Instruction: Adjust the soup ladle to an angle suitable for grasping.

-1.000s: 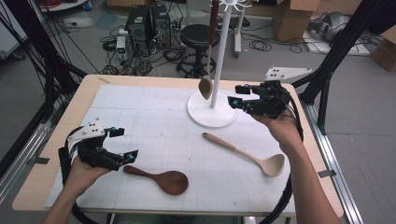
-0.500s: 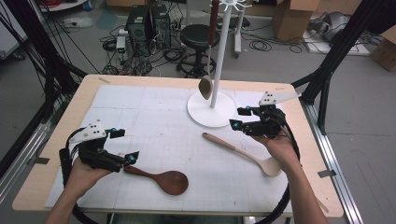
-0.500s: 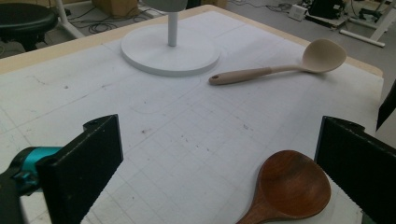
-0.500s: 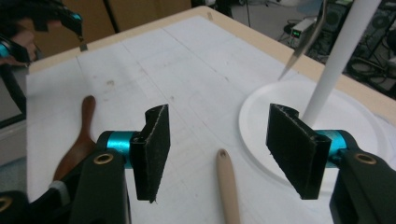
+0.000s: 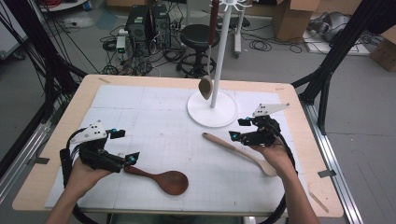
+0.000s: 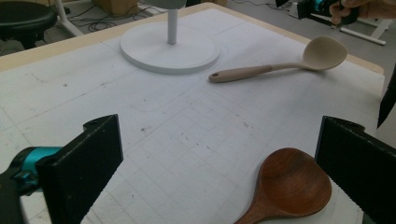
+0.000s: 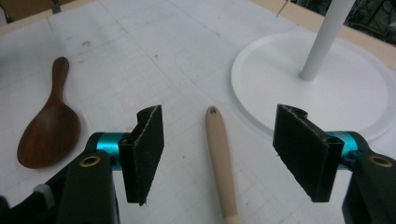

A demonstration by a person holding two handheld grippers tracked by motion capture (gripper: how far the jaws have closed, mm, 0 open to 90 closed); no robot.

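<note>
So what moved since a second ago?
The right hand-held gripper came down from beside the white stand to the pale spoon, its jaws opening either side of the handle, not gripping. The left hand-held gripper and brown spoon stayed put.

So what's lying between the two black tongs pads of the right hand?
The pale wooden spoon's handle lies on the mat between the open right tongs, untouched, as the right gripper view shows.

Left gripper (image 5: 132, 159) and right gripper (image 5: 236, 129), jaws wide apart.
</note>
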